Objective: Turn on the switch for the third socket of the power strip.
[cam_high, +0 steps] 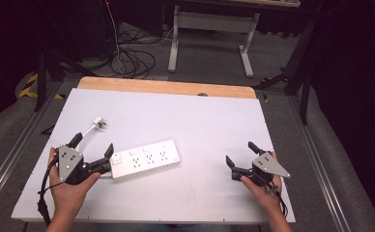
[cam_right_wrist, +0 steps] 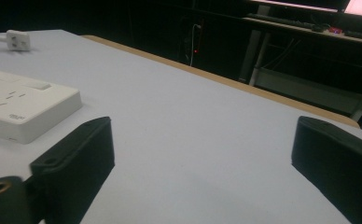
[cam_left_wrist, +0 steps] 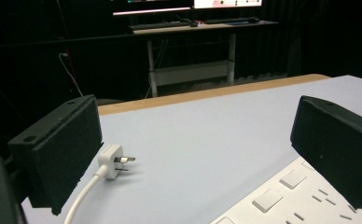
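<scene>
We have the white power strip (cam_high: 146,159) lying flat on the table (cam_high: 214,121), near the left front part, with its long side a little slanted. Its white plug (cam_high: 98,123) lies apart from it, further back and to the left, and the white cable (cam_left_wrist: 83,196) runs from the plug toward us.

What can go wrong, in our judgement: the left gripper (cam_high: 94,153) stands over the near end of the strip, where the cable comes out. If we close there, one jaw may catch the cable together with the casing, or press only a corner, and then the strip can turn or slide on the smooth table instead of being held. The strip is long, so a grip at one end would probably let the far end hang or swing. The loose plug could also drag behind and hook on the table edge.

The left gripper is spread wide. In the left gripper view one jaw is beside the plug and cable, the other is above the switches of the strip; we cannot tell if it touches the casing, and it holds nothing.

The right gripper (cam_high: 238,153) is also spread wide and holds nothing. It sits well apart from the strip, near the right front of the table.
</scene>
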`<action>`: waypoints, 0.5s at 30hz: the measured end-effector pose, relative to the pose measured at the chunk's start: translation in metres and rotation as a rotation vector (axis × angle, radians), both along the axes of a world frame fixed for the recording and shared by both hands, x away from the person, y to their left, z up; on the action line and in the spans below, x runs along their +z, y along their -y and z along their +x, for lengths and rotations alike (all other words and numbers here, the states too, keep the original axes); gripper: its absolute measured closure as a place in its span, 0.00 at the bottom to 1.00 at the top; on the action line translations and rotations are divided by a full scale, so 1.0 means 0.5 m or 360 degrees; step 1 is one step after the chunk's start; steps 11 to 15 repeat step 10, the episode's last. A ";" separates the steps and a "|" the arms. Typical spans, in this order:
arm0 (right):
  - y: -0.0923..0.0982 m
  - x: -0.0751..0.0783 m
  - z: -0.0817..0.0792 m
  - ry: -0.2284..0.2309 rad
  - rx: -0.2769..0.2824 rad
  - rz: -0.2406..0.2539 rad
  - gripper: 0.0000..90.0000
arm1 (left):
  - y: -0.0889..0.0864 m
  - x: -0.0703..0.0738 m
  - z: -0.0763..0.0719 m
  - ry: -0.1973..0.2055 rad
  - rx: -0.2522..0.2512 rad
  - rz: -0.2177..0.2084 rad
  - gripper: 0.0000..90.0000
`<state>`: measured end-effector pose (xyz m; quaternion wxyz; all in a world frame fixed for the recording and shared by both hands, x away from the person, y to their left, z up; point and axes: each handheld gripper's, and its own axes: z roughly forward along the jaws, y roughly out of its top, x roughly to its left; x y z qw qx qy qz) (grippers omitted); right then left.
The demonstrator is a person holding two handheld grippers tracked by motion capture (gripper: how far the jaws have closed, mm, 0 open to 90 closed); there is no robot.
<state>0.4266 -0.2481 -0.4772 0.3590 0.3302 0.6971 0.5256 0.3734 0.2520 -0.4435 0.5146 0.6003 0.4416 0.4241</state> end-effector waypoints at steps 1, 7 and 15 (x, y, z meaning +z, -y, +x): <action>0.001 0.000 0.000 -0.0001 -0.0003 0.0004 0.06 | -0.001 0.000 0.000 0.0000 0.0002 0.0001 0.03; 0.002 0.001 -0.001 -0.0003 0.0001 0.0009 0.03 | -0.006 0.000 0.001 -0.0002 0.0006 -0.0006 0.03; 0.002 0.001 0.000 -0.0007 0.0004 0.0007 0.03 | -0.007 -0.002 0.002 -0.0003 0.0006 -0.0008 0.03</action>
